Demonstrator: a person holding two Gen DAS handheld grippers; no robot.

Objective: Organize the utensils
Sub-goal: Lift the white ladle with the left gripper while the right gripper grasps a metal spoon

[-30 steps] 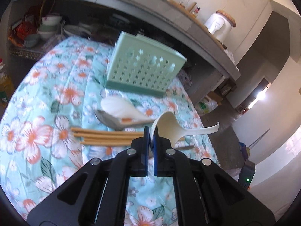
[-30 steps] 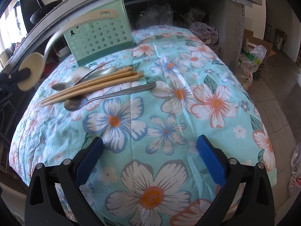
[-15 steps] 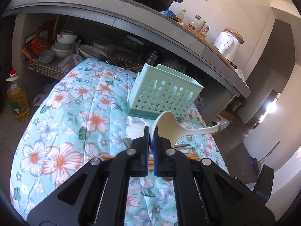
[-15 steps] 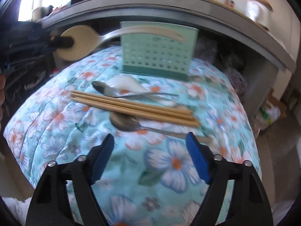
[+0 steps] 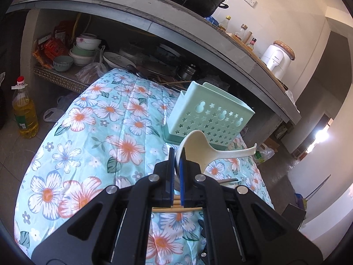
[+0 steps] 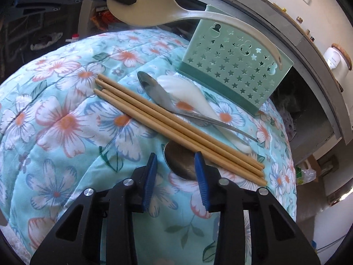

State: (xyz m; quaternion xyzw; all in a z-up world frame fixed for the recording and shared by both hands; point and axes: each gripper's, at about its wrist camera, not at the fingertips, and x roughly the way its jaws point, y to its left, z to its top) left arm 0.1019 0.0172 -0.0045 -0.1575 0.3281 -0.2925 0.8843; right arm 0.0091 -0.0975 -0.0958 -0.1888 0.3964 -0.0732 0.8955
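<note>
**Rice paddle held aloft, spoon between the right fingers**

Clamping the cream rice paddle [image 5: 198, 148] by its broad blade, my left gripper [image 5: 175, 161] is holding it up off the table, the blue pads pinched tight on the blade's edge. The paddle's handle is reaching out to the right, its tip hanging in front of the mint-green utensil holder [image 5: 209, 119]; in the right wrist view the same paddle [image 6: 158, 11] is arching over the holder [image 6: 233, 70], its holed end showing in front of the holder's upper right corner. I cannot tell whether the handle is touching the holder.

Moving right across the floral tablecloth [image 6: 66, 119], I am seeing four wooden chopsticks [image 6: 176, 121] lying side by side on a diagonal. Just behind them a metal spoon [image 6: 154, 90] is lying across a white ceramic spoon [image 6: 189, 97], both close to the foot of the holder.

Nearest my right gripper [image 6: 176, 165], a second metal spoon [image 6: 181, 161] is lying with its bowl poking out from under the chopsticks. The right fingers are spread apart, one on each side of that bowl, and I am gripping nothing with them.
</note>
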